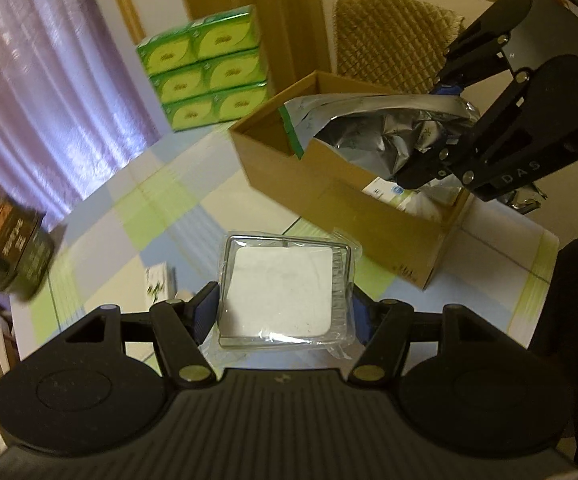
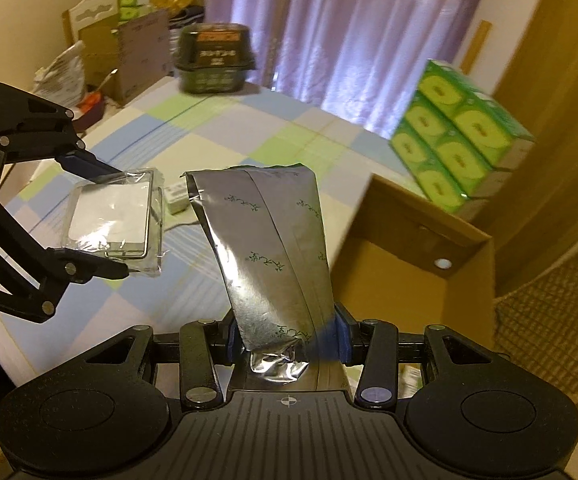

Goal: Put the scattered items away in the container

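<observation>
Cardboard box (image 1: 349, 216) sits open on the checked table (image 1: 149, 208), and both tools are loaded at once. The right gripper (image 2: 287, 338) has its fingers clamped on the crumpled bottom of a silver foil pouch (image 2: 273, 248), and from the left camera that pouch hangs right over the box mouth, its body already draped across the near wall. The left gripper (image 1: 285, 308) has its fingers pressed in on both sides of a clear-wrapped flat packet (image 1: 283, 292) with a white face, held in the air above the table, just short of the box.

My read: the pouch goes in first. It's long and floppy, so the smart play is to carry it further over the opening and lower it until the loose end folds inside, then let go; release too high or too near the rim and it could slide out over the wall. Something pale already lies in the box bottom, so there's room but not a flat floor.

The packet is slippery-looking film; keep it level, wait for the right tool to clear, then come in over the near edge.

Still out on the table: a dark tub (image 2: 215, 64) at the far side and a small white box (image 2: 175, 196) beside the packet. The green tissue stack (image 1: 205, 68) stands behind.
</observation>
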`<state>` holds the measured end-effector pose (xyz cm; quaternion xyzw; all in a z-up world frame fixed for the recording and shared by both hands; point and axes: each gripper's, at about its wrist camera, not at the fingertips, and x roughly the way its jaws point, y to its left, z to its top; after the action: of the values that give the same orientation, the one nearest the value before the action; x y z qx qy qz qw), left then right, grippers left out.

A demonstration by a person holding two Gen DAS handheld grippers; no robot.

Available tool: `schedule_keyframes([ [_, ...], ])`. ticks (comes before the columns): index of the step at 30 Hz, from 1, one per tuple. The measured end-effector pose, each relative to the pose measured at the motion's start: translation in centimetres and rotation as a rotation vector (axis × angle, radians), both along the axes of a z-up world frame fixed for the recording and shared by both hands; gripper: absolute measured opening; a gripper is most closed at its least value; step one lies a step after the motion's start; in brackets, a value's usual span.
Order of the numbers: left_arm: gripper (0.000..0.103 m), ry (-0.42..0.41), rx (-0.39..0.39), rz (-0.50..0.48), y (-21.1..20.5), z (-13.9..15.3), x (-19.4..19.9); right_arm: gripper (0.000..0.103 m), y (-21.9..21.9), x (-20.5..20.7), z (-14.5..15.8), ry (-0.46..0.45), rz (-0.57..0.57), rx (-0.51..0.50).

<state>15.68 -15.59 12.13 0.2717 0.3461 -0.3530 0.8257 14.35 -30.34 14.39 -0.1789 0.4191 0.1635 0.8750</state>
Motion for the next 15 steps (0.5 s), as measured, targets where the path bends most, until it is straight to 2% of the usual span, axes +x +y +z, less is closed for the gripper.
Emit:
schedule_keyframes([
  [15,0.061,0.013,-0.025,-0.081,-7.4,0.2,0.3,0.046,-7.8,1.0,0.2,-0.004,-0.11,-0.006],
])
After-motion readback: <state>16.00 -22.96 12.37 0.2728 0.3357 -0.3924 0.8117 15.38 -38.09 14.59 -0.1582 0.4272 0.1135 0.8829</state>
